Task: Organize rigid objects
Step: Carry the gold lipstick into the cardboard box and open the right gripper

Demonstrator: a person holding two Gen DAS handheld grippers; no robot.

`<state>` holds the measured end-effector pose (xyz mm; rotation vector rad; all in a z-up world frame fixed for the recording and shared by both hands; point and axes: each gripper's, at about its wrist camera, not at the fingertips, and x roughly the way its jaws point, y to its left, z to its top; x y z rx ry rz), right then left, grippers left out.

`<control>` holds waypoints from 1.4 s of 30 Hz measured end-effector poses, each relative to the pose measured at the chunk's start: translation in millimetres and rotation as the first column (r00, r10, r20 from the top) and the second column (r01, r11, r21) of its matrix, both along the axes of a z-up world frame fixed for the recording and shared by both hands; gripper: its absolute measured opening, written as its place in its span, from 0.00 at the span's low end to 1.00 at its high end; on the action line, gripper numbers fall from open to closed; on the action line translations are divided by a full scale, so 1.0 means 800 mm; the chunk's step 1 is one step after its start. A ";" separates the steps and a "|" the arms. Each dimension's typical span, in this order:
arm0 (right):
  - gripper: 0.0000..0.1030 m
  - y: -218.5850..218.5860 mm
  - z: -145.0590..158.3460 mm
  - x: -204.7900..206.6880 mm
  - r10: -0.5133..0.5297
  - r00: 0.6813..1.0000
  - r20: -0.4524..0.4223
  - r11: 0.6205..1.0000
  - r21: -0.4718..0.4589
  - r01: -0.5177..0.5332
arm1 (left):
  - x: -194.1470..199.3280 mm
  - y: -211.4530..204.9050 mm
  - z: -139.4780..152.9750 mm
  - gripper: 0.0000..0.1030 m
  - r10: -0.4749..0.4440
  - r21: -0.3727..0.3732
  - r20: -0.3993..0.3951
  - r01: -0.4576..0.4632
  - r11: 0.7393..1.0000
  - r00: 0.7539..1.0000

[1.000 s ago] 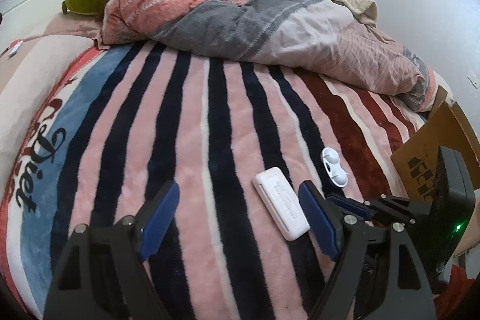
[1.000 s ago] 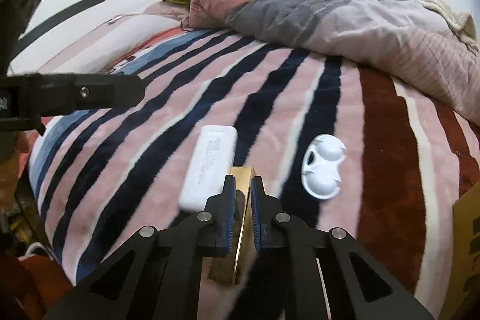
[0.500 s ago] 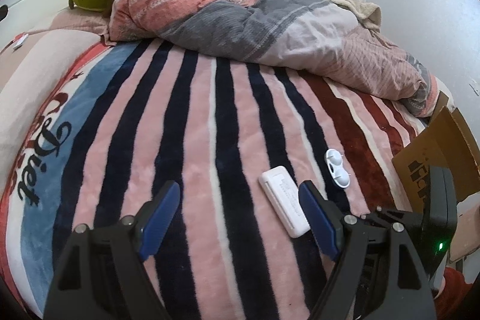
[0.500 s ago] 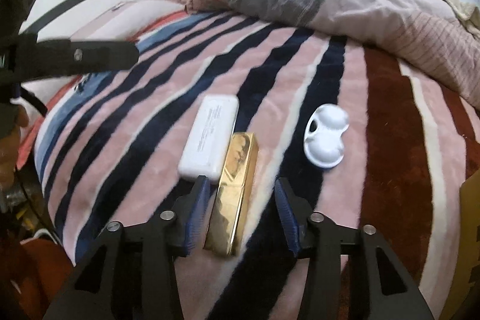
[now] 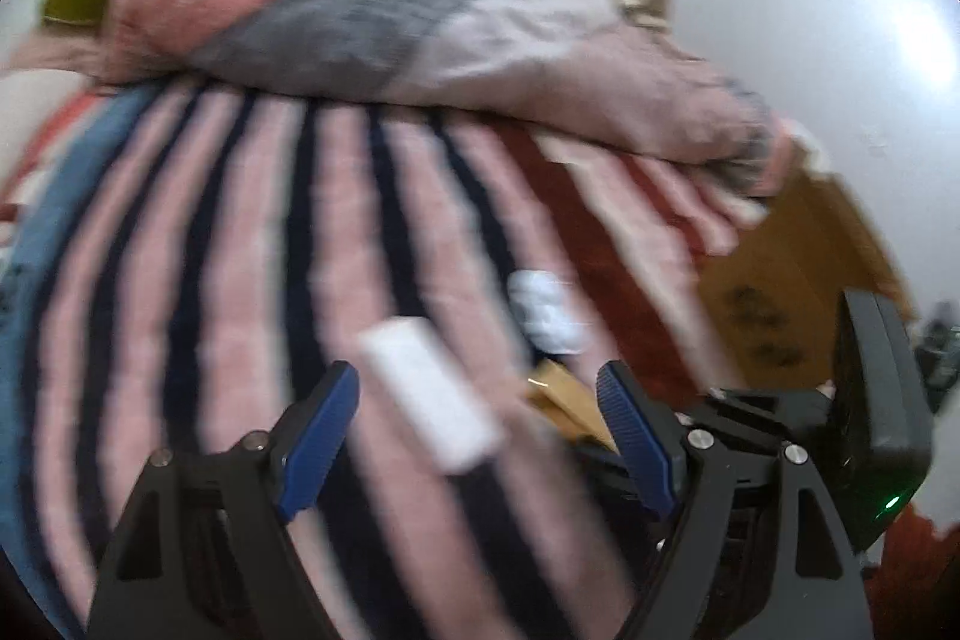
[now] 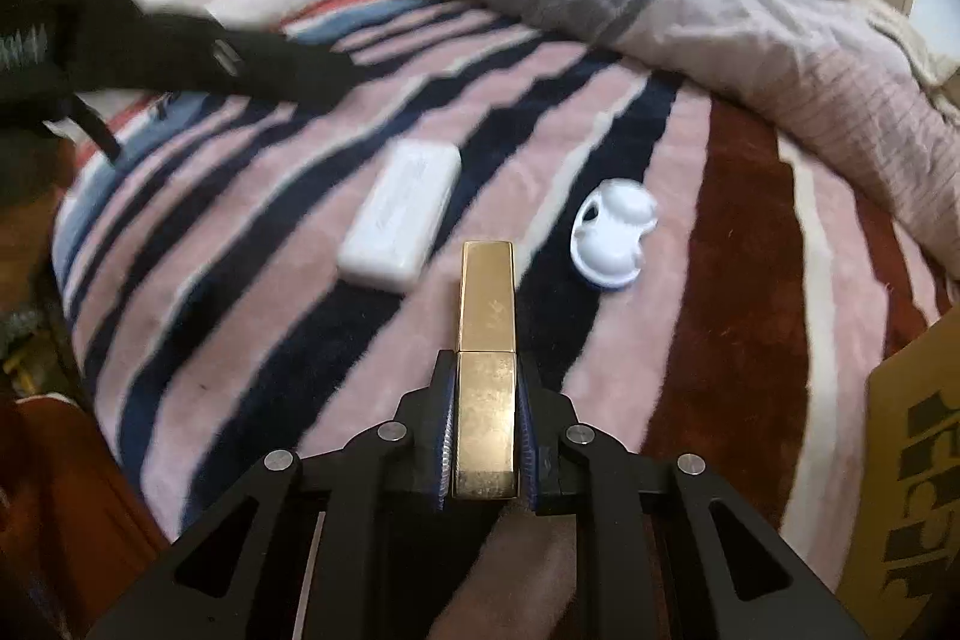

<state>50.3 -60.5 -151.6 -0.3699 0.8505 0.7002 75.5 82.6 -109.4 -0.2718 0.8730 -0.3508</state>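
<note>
Gold bar (image 6: 486,370), clamped in my right gripper (image 6: 485,430), points to 12 o'clock above the striped blanket (image 6: 750,280). White case (image 6: 401,217) lies at 11, white holder (image 6: 613,233) at 1. My left gripper (image 5: 480,436) stands apart, empty.

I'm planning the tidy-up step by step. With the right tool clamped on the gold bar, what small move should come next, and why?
Probably lift the shiny gold rectangular bar slightly and carry it toward the brown cardboard box at the right. The right tool grips its near end, while the flat white rectangular case and the white two-lobed plastic piece lie just ahead on the striped blanket.
</note>
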 end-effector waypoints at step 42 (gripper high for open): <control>0.38 -0.326 0.169 0.059 -0.196 0.978 0.076 0.956 0.237 0.173 | 0.079 -0.306 0.153 0.68 -0.256 0.044 0.121 0.252 0.967 0.959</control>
